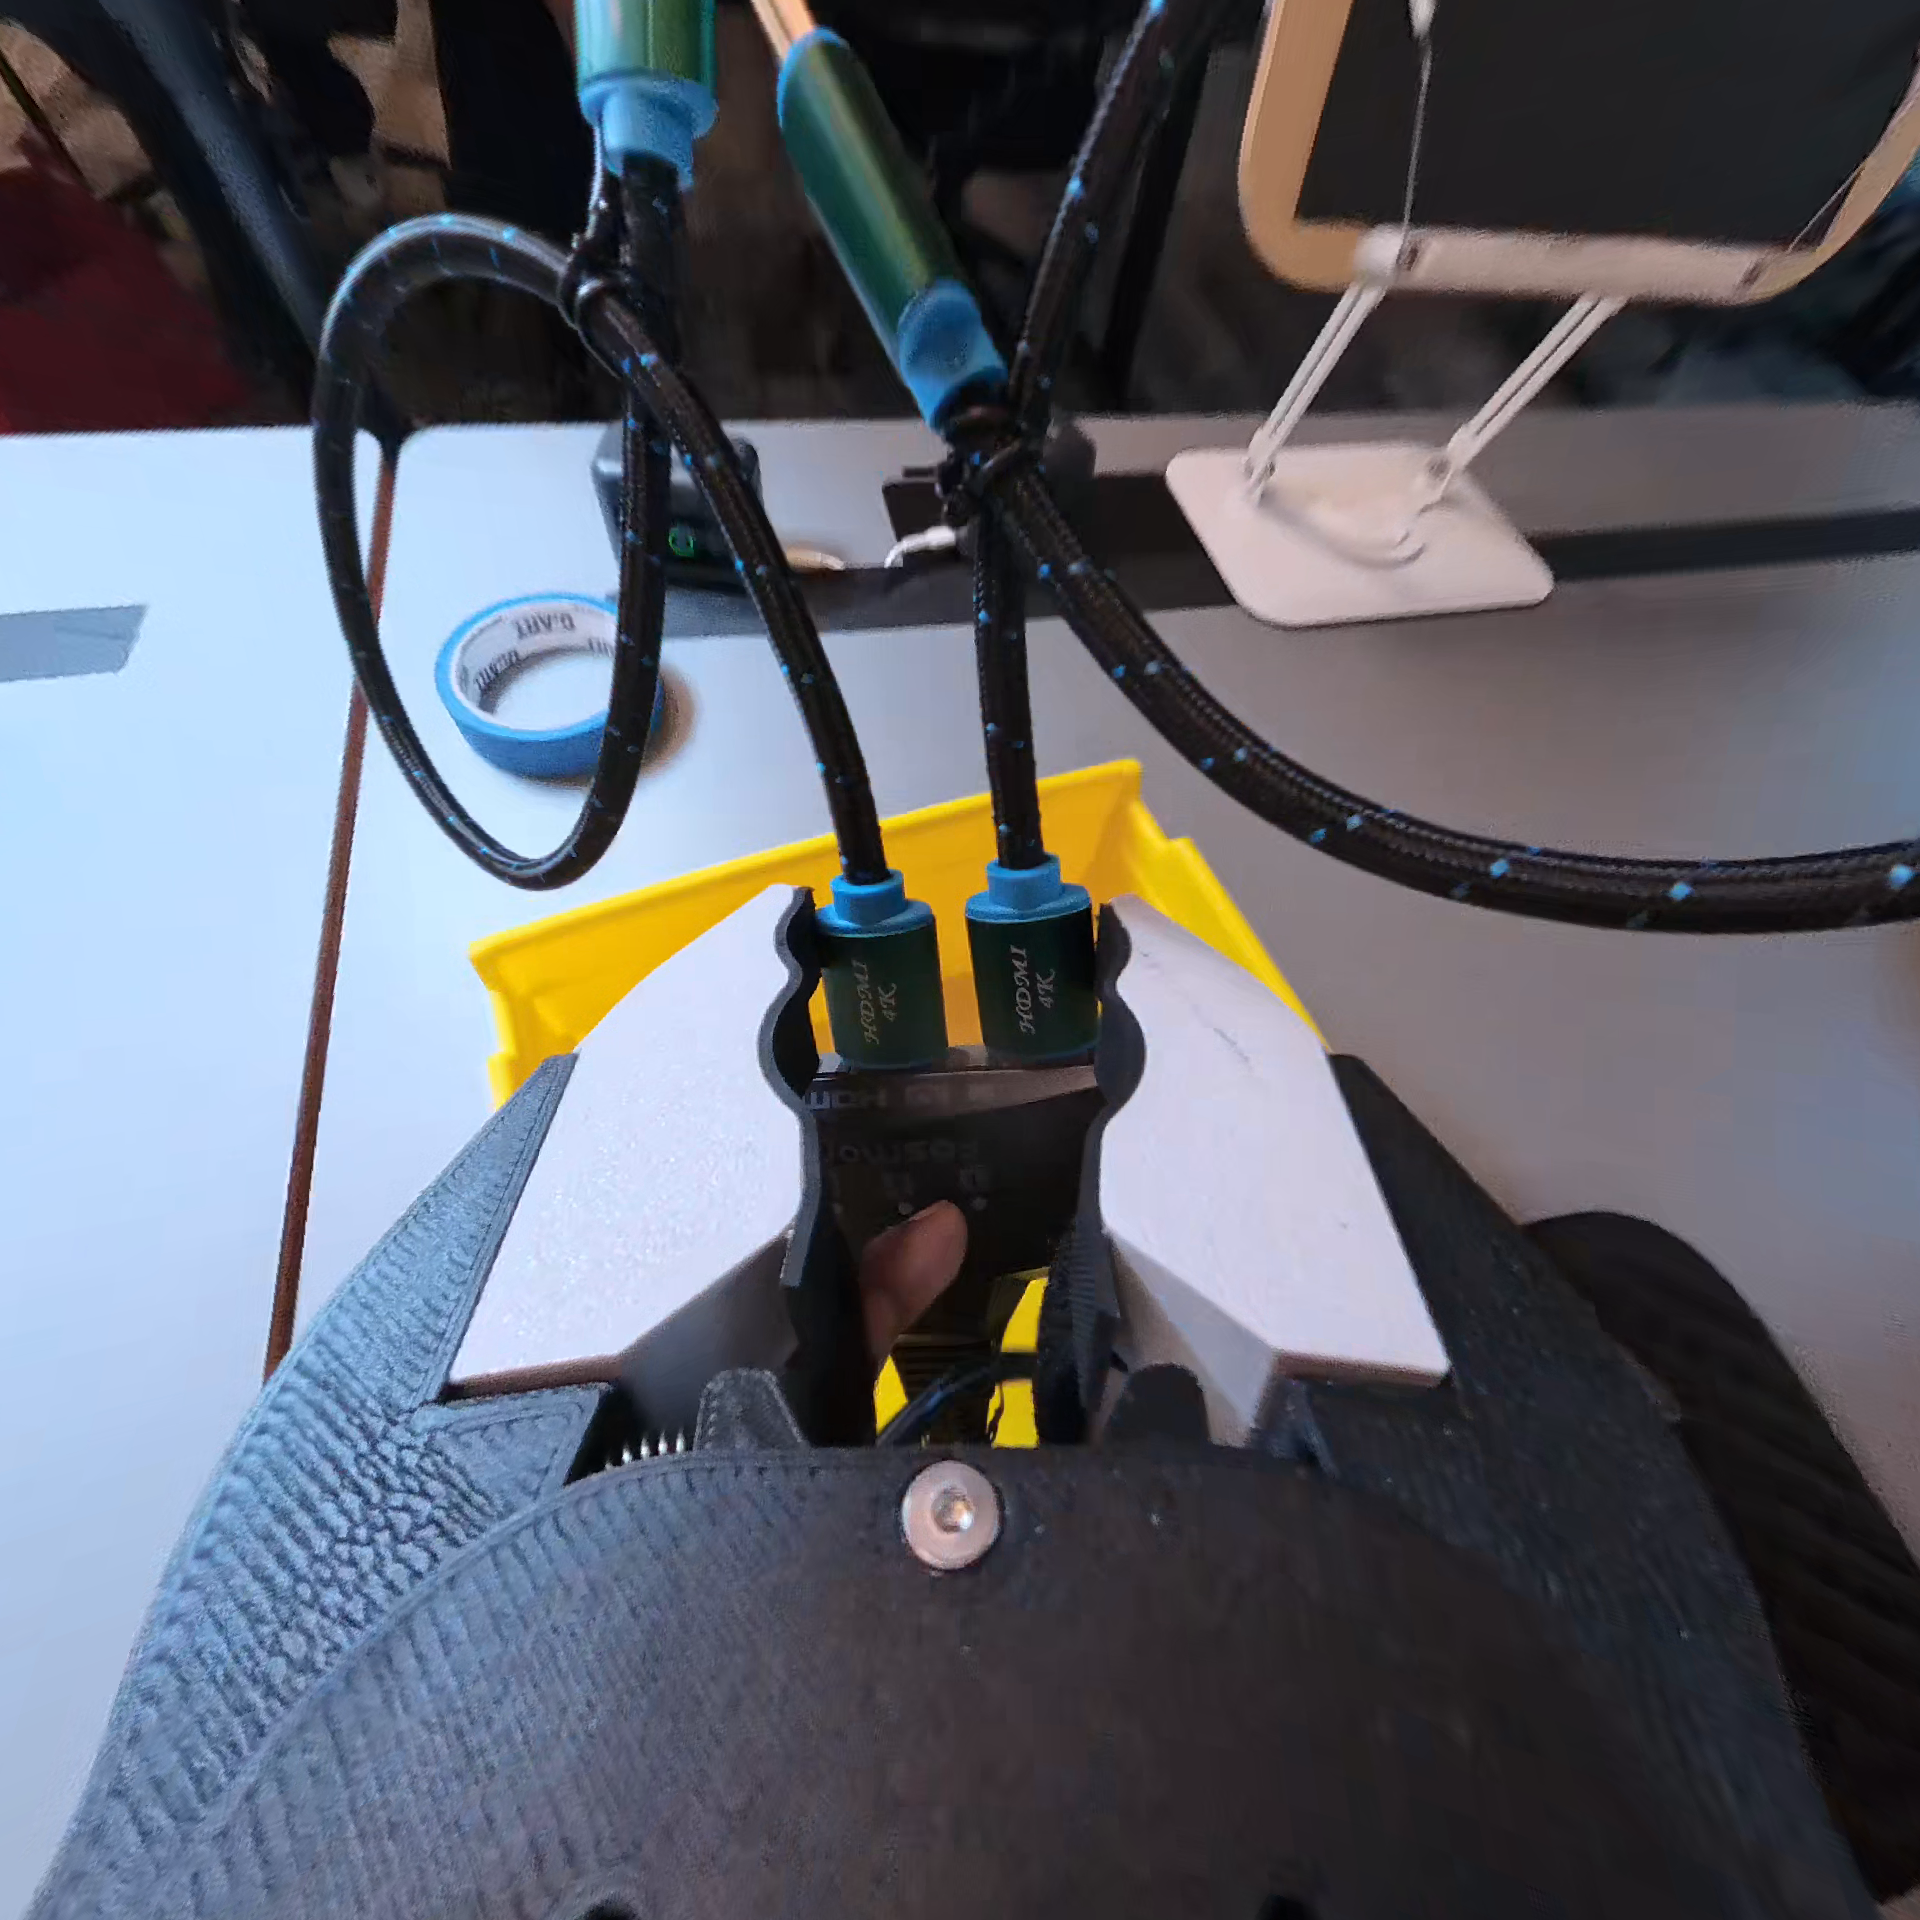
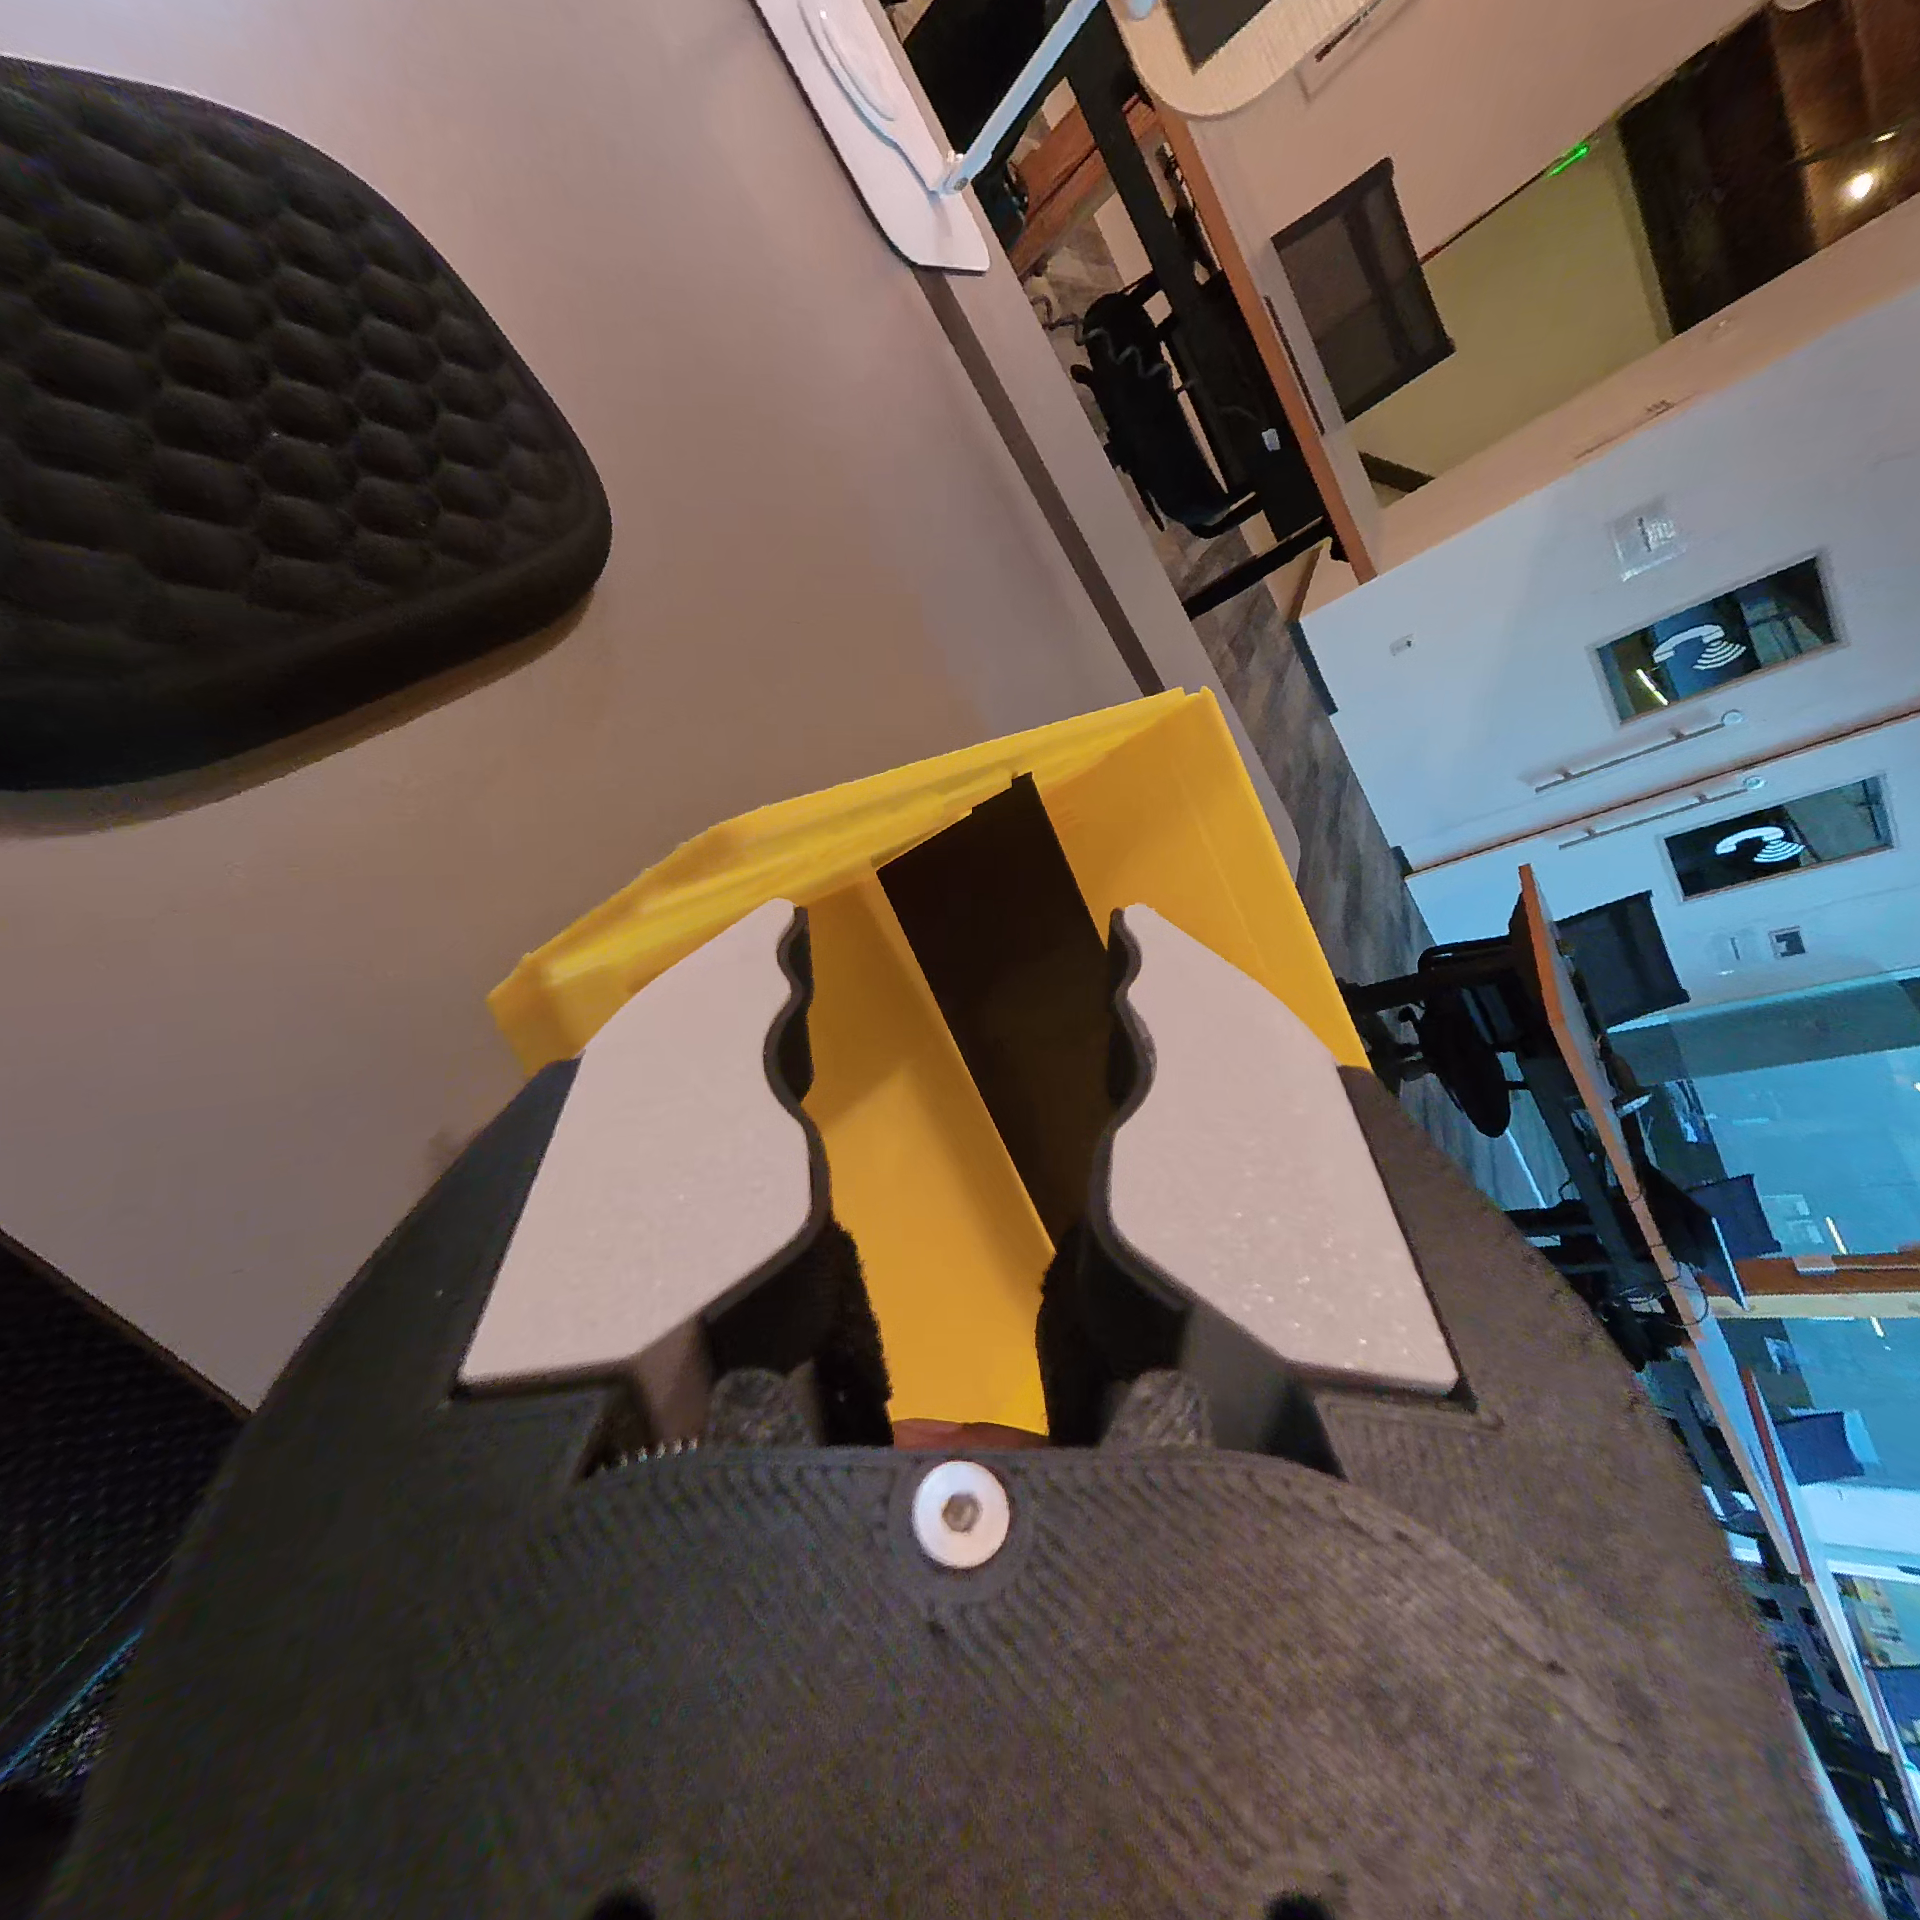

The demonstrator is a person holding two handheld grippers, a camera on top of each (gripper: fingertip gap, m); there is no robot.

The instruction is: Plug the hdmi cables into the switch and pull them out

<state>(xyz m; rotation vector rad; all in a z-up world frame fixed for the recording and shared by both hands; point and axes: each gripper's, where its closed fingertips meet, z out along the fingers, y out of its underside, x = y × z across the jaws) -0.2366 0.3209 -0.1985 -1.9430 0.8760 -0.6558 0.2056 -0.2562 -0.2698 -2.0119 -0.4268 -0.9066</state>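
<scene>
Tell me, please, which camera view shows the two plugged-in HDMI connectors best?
The left wrist view: both green HDMI connectors sit side by side in the black switch, held by the left gripper. The right wrist view shows neither, only the yellow bin.

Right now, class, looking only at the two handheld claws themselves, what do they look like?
Both match. The left claw and right claw each have a textured black printed body, a silver screw at its centre, and two flat pale grey fingers with wavy black inner edges. A small spring shows at each base. No sleeves are visible.

left gripper (image 1: 951,997) clamped, right gripper (image 2: 956,1013) agape
</scene>
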